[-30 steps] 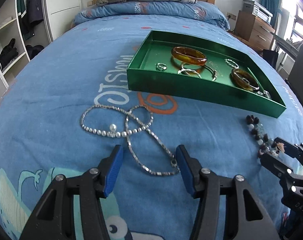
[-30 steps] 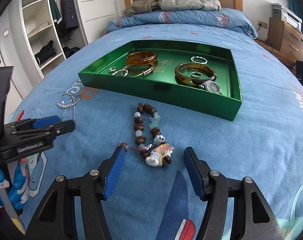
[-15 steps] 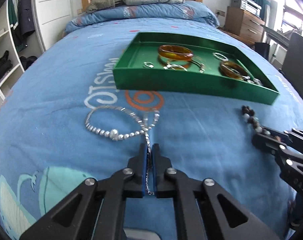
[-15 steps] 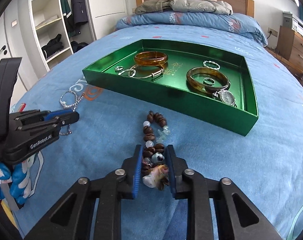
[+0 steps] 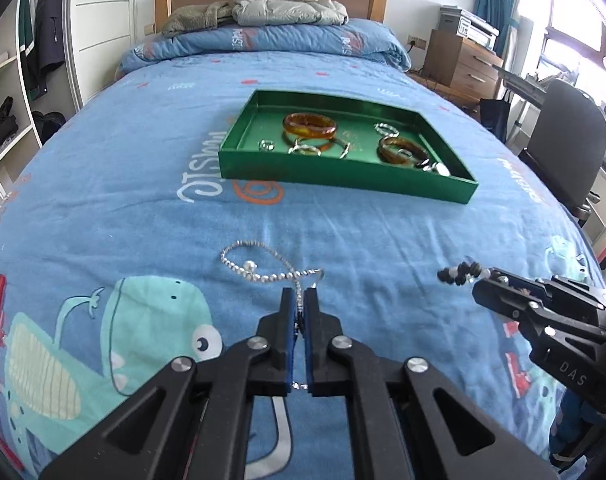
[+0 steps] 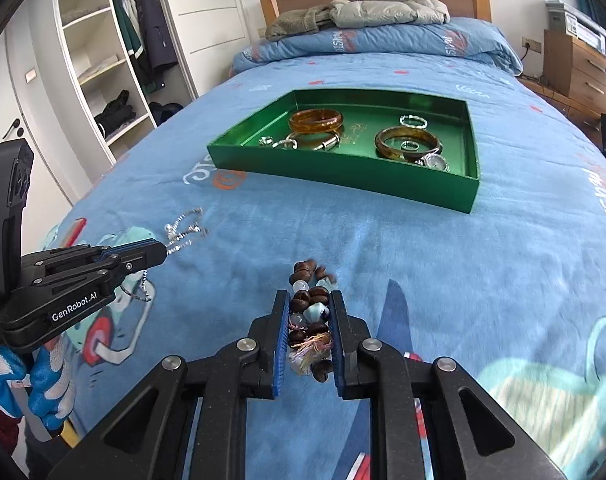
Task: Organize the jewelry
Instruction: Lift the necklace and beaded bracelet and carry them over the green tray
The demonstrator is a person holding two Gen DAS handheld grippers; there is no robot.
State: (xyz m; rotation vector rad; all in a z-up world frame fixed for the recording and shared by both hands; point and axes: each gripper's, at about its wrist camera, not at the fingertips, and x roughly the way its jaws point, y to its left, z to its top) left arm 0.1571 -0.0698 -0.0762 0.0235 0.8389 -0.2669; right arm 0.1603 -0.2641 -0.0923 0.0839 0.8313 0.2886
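My left gripper (image 5: pixel 301 294) is shut on a silver necklace (image 5: pixel 249 268). Its beaded loop trails forward from the tips over the blue bedspread, and a chain end hangs below the jaws. My right gripper (image 6: pixel 310 296) is shut on a brown bead bracelet (image 6: pixel 309 312) with a tassel. A few of its beads stick out past the tips. Farther up the bed sits the green tray (image 5: pixel 343 178), which holds bangles, rings and a watch. Each view shows the other gripper: the right gripper (image 5: pixel 479 280) at the right edge, the left gripper (image 6: pixel 161 250) at the left with the necklace (image 6: pixel 185 226).
The green tray (image 6: pixel 343 176) lies mid-bed, ahead of both grippers. A folded duvet and jackets (image 5: pixel 263 12) are piled at the headboard. An open wardrobe (image 6: pixel 103 60) stands to the left, a wooden nightstand (image 5: pixel 459 60) and a chair (image 5: pixel 567 140) to the right. A gloved hand (image 6: pixel 47 384) holds the left gripper.
Both grippers went from open to shut, the left on the necklace chain, the right on the bead bracelet. Both then pulled back and rose, dragging the jewelry away from the tray.
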